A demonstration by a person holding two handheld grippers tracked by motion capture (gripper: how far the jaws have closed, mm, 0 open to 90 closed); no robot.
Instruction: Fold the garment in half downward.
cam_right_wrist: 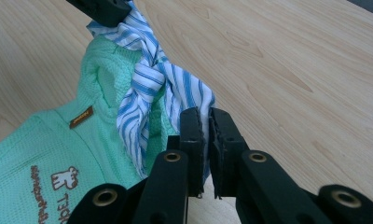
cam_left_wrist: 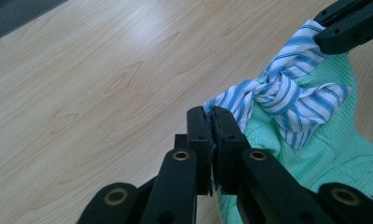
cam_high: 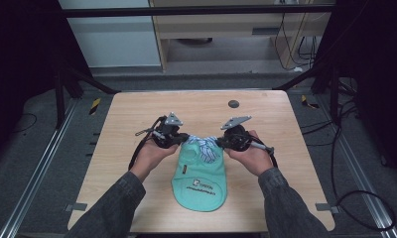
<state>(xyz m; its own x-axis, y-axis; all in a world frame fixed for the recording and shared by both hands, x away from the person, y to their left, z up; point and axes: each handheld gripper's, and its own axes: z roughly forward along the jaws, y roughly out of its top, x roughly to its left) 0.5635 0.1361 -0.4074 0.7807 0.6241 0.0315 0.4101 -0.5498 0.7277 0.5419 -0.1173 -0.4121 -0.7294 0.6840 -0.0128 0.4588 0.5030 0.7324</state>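
Observation:
A small mint-green knitted garment (cam_high: 199,184) with a printed logo lies on the wooden table (cam_high: 137,114), its far end raised. At that end is a blue-and-white striped collar (cam_high: 205,147). My left gripper (cam_high: 186,140) is shut on the collar's left corner; in the left gripper view its jaws (cam_left_wrist: 211,114) pinch the striped cloth (cam_left_wrist: 287,95). My right gripper (cam_high: 217,143) is shut on the right corner, and the striped cloth (cam_right_wrist: 149,79) runs between its jaws (cam_right_wrist: 204,116) in the right gripper view. The green body (cam_right_wrist: 40,149) hangs down below the collar towards the table.
A small dark round disc (cam_high: 233,103) sits in the tabletop near its far edge. Dark metal frame legs stand at both far corners, and cables lie on the floor to the right (cam_high: 355,198).

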